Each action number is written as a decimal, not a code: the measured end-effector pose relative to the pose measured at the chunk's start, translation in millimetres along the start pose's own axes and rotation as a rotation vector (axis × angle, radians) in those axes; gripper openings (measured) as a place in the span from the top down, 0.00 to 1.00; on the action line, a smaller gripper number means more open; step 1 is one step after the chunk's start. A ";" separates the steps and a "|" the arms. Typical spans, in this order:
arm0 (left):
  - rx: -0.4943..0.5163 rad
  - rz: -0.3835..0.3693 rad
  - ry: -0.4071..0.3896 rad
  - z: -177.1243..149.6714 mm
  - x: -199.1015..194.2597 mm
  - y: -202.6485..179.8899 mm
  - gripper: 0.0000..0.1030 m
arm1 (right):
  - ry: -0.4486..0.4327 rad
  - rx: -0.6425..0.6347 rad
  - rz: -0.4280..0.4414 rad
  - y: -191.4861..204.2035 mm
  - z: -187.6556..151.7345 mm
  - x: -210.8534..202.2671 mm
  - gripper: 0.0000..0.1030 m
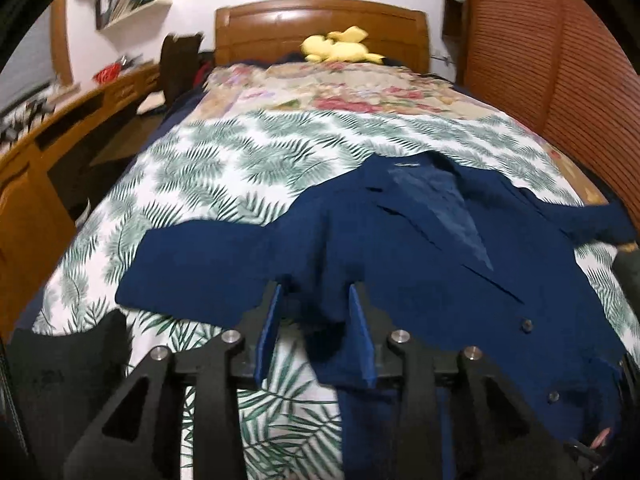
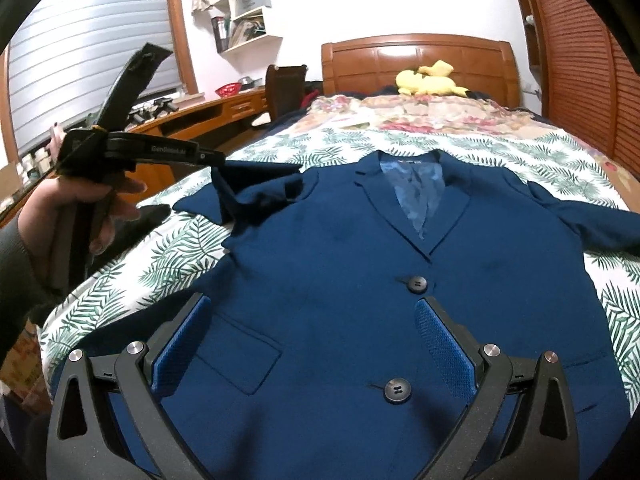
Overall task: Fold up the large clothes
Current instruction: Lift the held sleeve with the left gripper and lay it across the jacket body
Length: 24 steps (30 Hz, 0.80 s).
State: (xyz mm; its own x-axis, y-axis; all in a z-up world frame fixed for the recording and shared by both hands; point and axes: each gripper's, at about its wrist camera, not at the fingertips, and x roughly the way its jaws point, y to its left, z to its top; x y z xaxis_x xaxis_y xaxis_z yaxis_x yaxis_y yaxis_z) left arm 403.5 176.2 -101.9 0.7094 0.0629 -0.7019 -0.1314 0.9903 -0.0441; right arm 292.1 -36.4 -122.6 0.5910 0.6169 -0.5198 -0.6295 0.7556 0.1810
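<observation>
A navy blue blazer (image 2: 340, 264) lies face up on the bed, collar toward the headboard, sleeves spread out to both sides; it also shows in the left wrist view (image 1: 400, 248). My right gripper (image 2: 312, 304) is open and empty, hovering over the blazer's lower front between its two buttons and the pocket. My left gripper (image 1: 316, 292) is partly open, its fingertips just over the blazer's left side below the sleeve, with no cloth held. In the right wrist view the left gripper (image 2: 218, 160) sits over the left sleeve (image 2: 240, 196), held by a hand.
The bed has a palm-leaf sheet (image 1: 224, 160) and a floral quilt (image 1: 352, 88) further back. A yellow plush toy (image 1: 340, 46) lies by the wooden headboard (image 1: 320, 24). A wooden desk (image 1: 60, 120) runs along the left, a slatted wardrobe (image 1: 560, 60) on the right.
</observation>
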 end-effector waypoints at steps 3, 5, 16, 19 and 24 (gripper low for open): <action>-0.036 0.038 0.026 -6.4 18.3 22.5 0.66 | 0.002 -0.008 0.001 3.1 -0.2 1.3 0.00; -0.079 0.038 0.044 -11.4 30.4 36.9 0.64 | 0.006 -0.007 0.002 3.2 0.1 4.3 0.00; -0.247 0.097 0.088 -36.1 76.8 105.6 0.64 | 0.060 0.005 0.010 2.1 -5.5 21.2 0.00; -0.285 0.102 0.103 -37.7 84.7 119.5 0.63 | 0.070 0.005 0.009 2.1 -6.7 24.5 0.00; -0.317 0.092 0.134 -39.5 99.3 126.8 0.63 | 0.070 0.005 0.007 3.3 -7.0 25.2 0.00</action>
State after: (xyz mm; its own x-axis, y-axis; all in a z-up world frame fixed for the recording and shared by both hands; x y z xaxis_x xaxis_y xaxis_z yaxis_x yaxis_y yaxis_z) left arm 429.9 303.2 -205.2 0.5902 0.1127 -0.7994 -0.4143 0.8921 -0.1801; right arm 301.4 -19.8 -140.9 0.5495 0.6058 -0.5754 -0.6313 0.7522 0.1890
